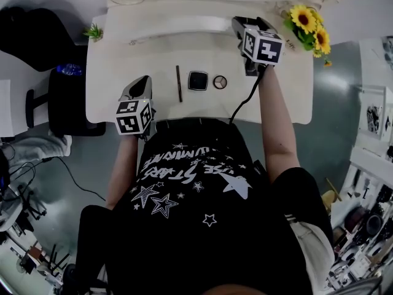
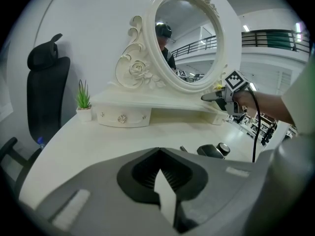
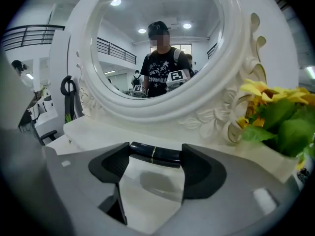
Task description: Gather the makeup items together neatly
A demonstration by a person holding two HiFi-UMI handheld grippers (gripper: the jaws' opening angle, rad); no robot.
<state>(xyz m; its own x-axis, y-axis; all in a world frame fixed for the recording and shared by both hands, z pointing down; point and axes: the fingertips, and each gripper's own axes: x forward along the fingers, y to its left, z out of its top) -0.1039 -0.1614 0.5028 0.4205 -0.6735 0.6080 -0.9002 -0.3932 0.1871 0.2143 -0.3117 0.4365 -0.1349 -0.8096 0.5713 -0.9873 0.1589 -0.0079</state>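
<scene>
A white vanity table (image 1: 284, 94) with ornate oval mirror (image 2: 189, 38), black chair (image 2: 47, 100) beside.

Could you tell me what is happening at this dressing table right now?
A person is tidying makeup on a white dressing table with two handheld grippers. The right gripper is shut on a black lipstick, up by the mirror shelf near the sunflowers. The left gripper is shut and empty, over the table's front left. A dark pencil, a square black compact and a small round compact lie in a row mid-table; the lipstick is not yet with them.
</scene>
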